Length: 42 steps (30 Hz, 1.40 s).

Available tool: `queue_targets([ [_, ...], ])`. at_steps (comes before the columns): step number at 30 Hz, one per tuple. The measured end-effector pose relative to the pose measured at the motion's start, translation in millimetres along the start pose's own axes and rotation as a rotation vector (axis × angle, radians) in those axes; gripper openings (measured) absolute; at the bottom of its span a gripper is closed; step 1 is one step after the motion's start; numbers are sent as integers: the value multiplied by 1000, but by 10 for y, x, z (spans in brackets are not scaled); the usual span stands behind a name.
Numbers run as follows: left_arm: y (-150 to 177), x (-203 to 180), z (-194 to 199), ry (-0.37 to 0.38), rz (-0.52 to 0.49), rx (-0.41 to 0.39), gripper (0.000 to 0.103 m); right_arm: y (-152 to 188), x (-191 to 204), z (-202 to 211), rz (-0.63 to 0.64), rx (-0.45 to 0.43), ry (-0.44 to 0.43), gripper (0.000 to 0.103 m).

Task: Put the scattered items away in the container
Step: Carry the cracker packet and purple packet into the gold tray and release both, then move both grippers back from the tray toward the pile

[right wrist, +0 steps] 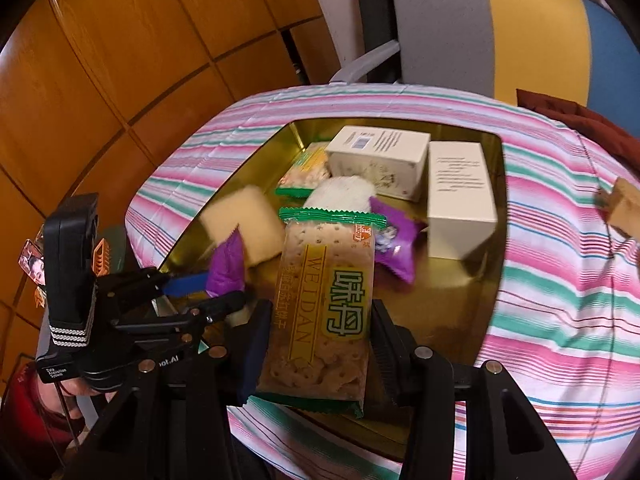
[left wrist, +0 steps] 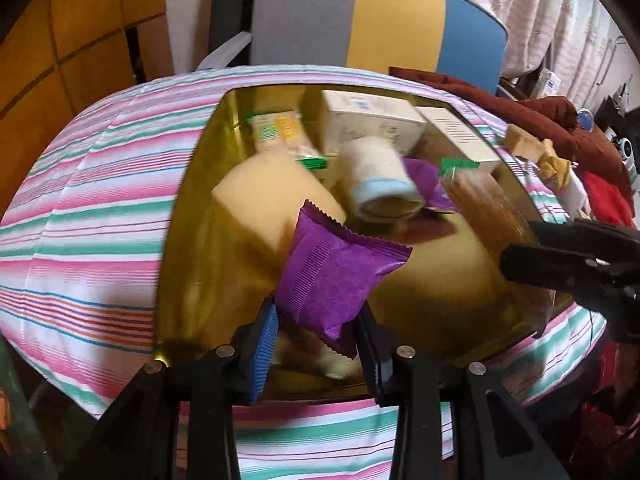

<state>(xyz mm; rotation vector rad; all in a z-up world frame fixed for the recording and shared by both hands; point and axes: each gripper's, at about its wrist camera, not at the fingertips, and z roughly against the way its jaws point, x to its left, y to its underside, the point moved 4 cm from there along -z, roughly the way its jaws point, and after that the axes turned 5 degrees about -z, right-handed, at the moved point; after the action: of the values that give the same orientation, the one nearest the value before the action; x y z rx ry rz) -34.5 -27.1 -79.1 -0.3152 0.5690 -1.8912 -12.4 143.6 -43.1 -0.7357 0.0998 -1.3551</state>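
Observation:
My left gripper is shut on a purple snack packet, held over the near part of the gold tin. My right gripper is shut on a long cracker pack with green ends, above the tin's near edge. Inside the tin lie a yellow sponge, a rolled towel, another cracker pack, a second purple packet and two white boxes. The left gripper shows at the left of the right wrist view, the right gripper at the right of the left wrist view.
The tin sits on a pink, green and white striped cloth. A brown packet lies on the cloth right of the tin. A dark red garment is heaped at the far right. A grey, yellow and blue chair stands behind, with wooden panels to the left.

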Motion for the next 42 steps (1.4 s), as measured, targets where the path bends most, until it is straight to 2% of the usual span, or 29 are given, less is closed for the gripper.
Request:
queue_targets([
  [4,11,91,36,-71,3,1,40,-16,60,-90,-15,0,-11,50],
  [8,21,91,158,-68,35,-47,46,-47,116,-83,-27,-13,-38,53],
  [11,3,113,276,-92,63,-99,51,-46,139,-43,-22,-27,-47,54],
  [13,-17,123,338,-99,79,-132,51,-37,119,-13,-27,-32,-48,55],
  [19,-94,179,481,-65,147,-202,51,4,-19,52,-73,-40,-49,56],
  [23,-101,135,489,-53,169,-203,51,14,-89,97,-89,-47,-52,56],
  [31,-134,-179,474,6,147,-198,51,22,-204,254,-90,-69,-31,56],
  [42,-312,-977,409,75,0,-187,52,67,-742,672,-157,-129,50,60],
])
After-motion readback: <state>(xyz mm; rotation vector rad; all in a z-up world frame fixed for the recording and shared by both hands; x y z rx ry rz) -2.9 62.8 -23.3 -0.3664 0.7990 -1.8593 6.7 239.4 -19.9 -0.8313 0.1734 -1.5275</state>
